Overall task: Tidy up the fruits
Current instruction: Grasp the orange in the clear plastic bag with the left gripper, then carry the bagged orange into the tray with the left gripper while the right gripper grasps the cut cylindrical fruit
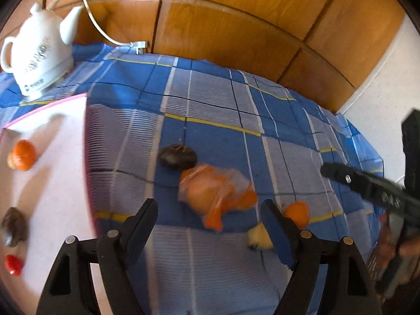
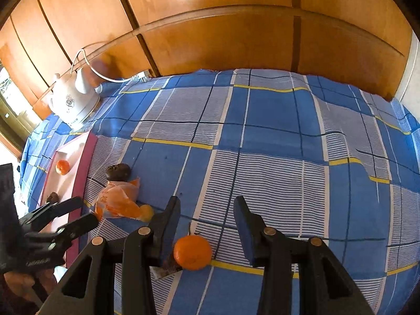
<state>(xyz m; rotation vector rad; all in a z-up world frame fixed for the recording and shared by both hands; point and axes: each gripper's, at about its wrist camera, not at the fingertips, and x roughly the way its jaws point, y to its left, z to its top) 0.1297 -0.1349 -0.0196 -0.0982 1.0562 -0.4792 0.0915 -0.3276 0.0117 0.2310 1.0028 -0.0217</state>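
Observation:
A pink-rimmed white tray (image 1: 60, 189) (image 2: 78, 157) lies at the left on the blue plaid cloth. It holds an orange (image 1: 23, 155) (image 2: 62, 167), a dark brown fruit (image 1: 14, 225) (image 2: 52, 197) and a small red fruit (image 1: 13, 264). A dark fruit (image 1: 178, 156) (image 2: 118, 171) and a clear bag of orange peel (image 1: 215, 197) (image 2: 118, 199) lie on the cloth. My left gripper (image 1: 210, 210) (image 2: 78, 210) is open and empty just before the bag. My right gripper (image 2: 207, 207) is open over a loose orange (image 2: 193, 252) (image 1: 298, 213).
A white electric kettle (image 1: 39, 52) (image 2: 72, 97) with its cord stands at the back left corner. A wooden wall runs behind the table. A yellowish piece (image 1: 258, 237) lies near the left gripper's right finger. A dark scrap (image 2: 168, 266) lies beside the loose orange.

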